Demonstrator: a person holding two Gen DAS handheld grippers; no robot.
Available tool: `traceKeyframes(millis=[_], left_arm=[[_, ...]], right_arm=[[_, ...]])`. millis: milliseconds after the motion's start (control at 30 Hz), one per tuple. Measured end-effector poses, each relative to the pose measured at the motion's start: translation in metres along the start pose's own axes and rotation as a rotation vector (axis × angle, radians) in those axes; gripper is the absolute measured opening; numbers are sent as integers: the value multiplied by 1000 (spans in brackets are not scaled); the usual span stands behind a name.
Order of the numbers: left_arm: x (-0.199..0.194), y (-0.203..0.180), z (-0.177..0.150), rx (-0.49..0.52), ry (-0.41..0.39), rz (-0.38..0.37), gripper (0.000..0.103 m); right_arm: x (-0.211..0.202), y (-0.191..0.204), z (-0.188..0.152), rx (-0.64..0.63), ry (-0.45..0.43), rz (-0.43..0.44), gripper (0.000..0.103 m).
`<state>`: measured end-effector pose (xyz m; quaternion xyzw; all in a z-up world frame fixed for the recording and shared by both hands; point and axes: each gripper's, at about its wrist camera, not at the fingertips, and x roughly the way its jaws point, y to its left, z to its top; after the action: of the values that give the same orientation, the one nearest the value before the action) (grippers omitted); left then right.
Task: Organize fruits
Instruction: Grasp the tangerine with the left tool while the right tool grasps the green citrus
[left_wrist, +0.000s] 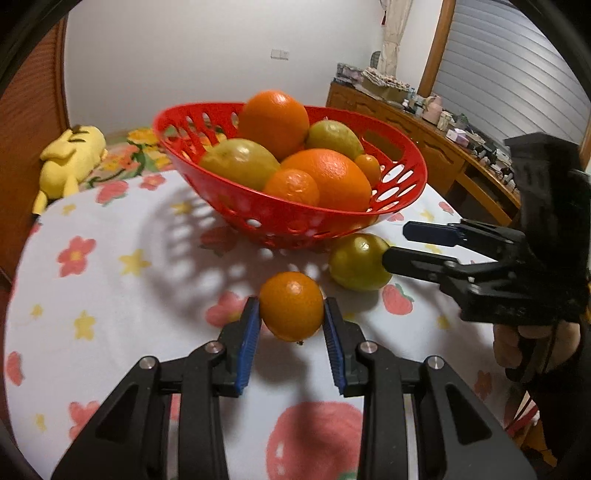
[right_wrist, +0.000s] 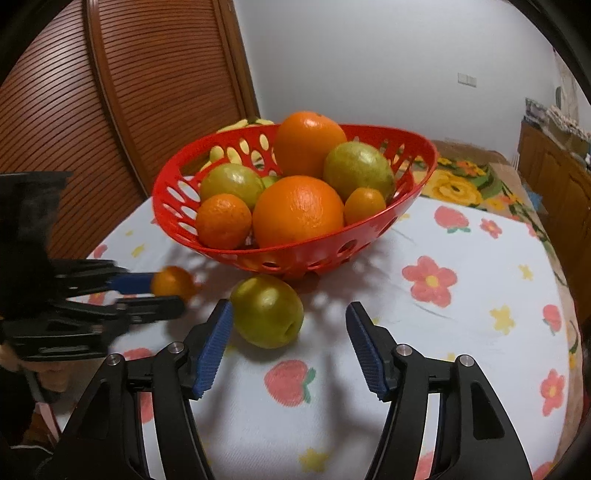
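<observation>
A red perforated basket (left_wrist: 402, 147) (right_wrist: 421, 173) stands on the flowered tablecloth and holds several oranges, green fruits and small tangerines. My left gripper (left_wrist: 291, 314) is shut on a small tangerine (left_wrist: 291, 310), held just above the cloth; it also shows in the right wrist view (right_wrist: 173, 282). A green fruit (left_wrist: 356, 262) (right_wrist: 267, 310) lies on the cloth in front of the basket. My right gripper (right_wrist: 290, 332) is open, its left pad beside the green fruit; its fingers (left_wrist: 432, 234) straddle the fruit's right side.
A yellow plush toy (left_wrist: 72, 155) lies at the table's far left by a slatted wooden door (right_wrist: 110, 110). A wooden sideboard (left_wrist: 424, 136) with clutter stands at the back right. The table's edge curves round at the right (right_wrist: 569, 295).
</observation>
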<state>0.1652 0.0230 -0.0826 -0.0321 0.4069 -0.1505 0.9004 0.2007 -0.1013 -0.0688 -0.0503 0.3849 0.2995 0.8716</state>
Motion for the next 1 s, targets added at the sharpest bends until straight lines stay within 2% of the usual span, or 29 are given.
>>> traceKeyframes(millis=[600, 700, 767, 867, 1000], left_arm=[[-29, -5, -7, -2, -53, -15, 32], [-31, -5, -8, -3, -58, -16, 32], [-33, -5, -7, -4, -62, -16, 32], [-36, -6, -5, -5, -72, -15, 32], [-43, -7, -1, -4, -91, -16, 32]], right_arm=[[40, 15, 7, -4, 55, 34, 67], [45, 19, 6, -15, 69, 42, 63], [42, 21, 5, -31, 65, 29, 52], [38, 20, 3, -10, 81, 72, 51], [27, 27, 0, -35, 61, 75, 51]])
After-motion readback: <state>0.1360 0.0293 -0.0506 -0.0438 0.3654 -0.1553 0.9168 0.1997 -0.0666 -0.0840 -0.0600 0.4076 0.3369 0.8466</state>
